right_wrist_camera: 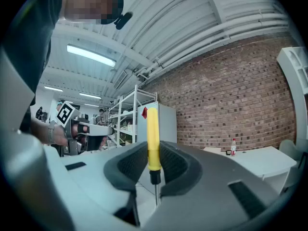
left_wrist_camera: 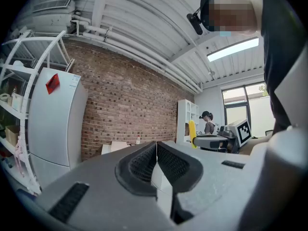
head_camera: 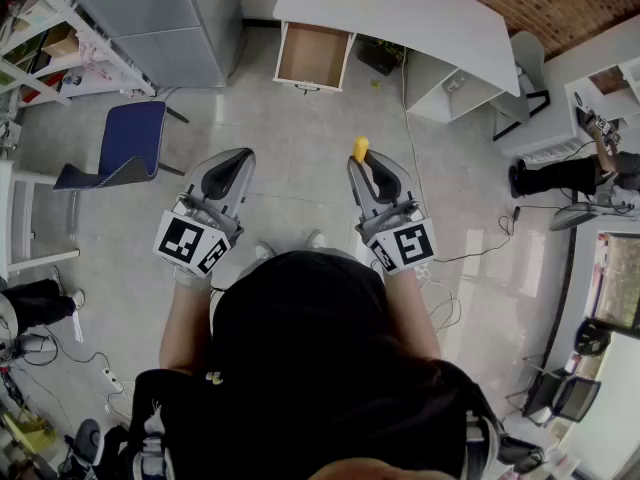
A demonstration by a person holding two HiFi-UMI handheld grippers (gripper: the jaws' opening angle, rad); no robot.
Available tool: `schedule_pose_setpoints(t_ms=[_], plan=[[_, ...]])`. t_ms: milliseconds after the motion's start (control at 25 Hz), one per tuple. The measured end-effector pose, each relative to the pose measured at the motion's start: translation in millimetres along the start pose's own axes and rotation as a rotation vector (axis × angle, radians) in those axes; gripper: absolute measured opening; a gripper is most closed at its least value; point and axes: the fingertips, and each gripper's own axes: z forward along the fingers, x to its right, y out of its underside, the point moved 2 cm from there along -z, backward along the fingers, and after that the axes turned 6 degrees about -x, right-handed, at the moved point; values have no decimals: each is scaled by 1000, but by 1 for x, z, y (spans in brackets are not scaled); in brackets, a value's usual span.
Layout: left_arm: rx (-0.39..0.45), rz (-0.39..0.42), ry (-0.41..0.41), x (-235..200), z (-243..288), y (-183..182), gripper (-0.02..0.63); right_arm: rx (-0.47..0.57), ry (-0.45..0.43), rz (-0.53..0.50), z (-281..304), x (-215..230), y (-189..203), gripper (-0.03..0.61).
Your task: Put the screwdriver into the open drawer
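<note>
My right gripper (head_camera: 365, 160) (right_wrist_camera: 153, 165) is shut on the screwdriver (right_wrist_camera: 153, 143), which stands upright between the pads with its yellow handle up and its thin shaft pointing down. In the head view only the yellow handle end (head_camera: 360, 149) pokes out past the jaws. My left gripper (head_camera: 235, 163) (left_wrist_camera: 156, 165) is shut, its ribbed pads touching with nothing between them. Both are held level in front of me. The open drawer (head_camera: 312, 57) hangs pulled out from the white desk (head_camera: 400, 13) ahead; its wooden inside looks bare.
A blue chair (head_camera: 118, 148) stands to the left, near a grey fridge (head_camera: 160, 18) and white shelving (head_camera: 40, 28). White cabinets (head_camera: 560, 98) and a seated person's legs (head_camera: 560, 176) are at the right. Cables (head_camera: 470, 253) trail over the tiled floor.
</note>
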Motion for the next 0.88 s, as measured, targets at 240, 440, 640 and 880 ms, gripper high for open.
schedule_pose_setpoints(t_ms=[240,440,640,880], plan=[[-12,-10,-10,16,33,1,8,10,1,6,-16,32,2,81],[-29,7,-12,20,68,0,8,23,11,24,-26,67,6,81],[-45,-46,2,29,106,8,8,22,30,80,-40,112,18,81],[-69,-70,24,25,139,19,8,2,33,103,-30,139,30,81]])
